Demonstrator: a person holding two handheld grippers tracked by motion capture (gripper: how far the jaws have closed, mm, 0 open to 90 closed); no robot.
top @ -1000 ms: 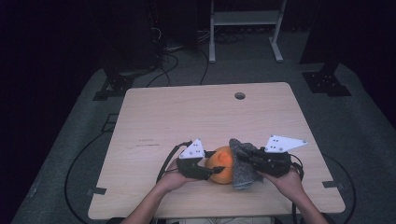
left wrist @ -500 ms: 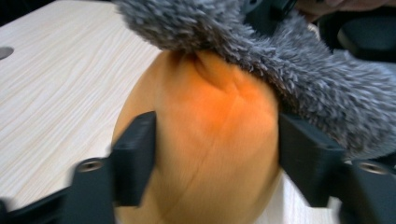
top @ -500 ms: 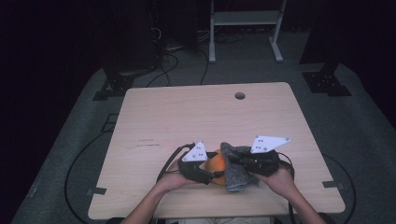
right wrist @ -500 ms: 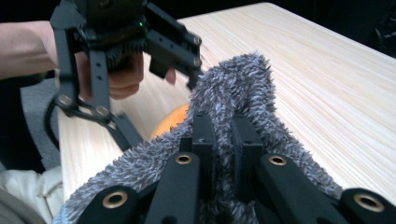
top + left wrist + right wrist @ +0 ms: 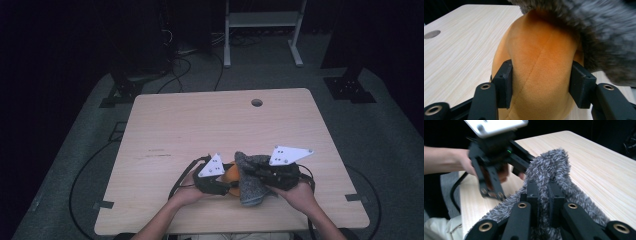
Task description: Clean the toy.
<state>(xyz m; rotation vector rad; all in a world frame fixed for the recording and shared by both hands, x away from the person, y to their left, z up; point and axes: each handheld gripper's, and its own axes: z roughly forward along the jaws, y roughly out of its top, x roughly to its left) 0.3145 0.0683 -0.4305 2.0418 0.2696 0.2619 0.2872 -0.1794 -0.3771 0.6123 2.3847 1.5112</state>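
Jaws of the left gripper point(image 5: 539, 87) have just been closing and pinch the orange plush toy point(image 5: 536, 65) near the bench's point(image 5: 200, 125) front edge; the right gripper point(image 5: 543, 195) clamps grey furry fabric point(image 5: 554, 162) draped over it.

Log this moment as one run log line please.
left gripper: just closed on orange plush | right gripper: shut on grey fuzzy cloth | cloth partly over plush | table

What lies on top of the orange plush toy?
A grey fuzzy cloth drapes over the top of the orange plush toy; the toy's covered upper part cannot be seen.
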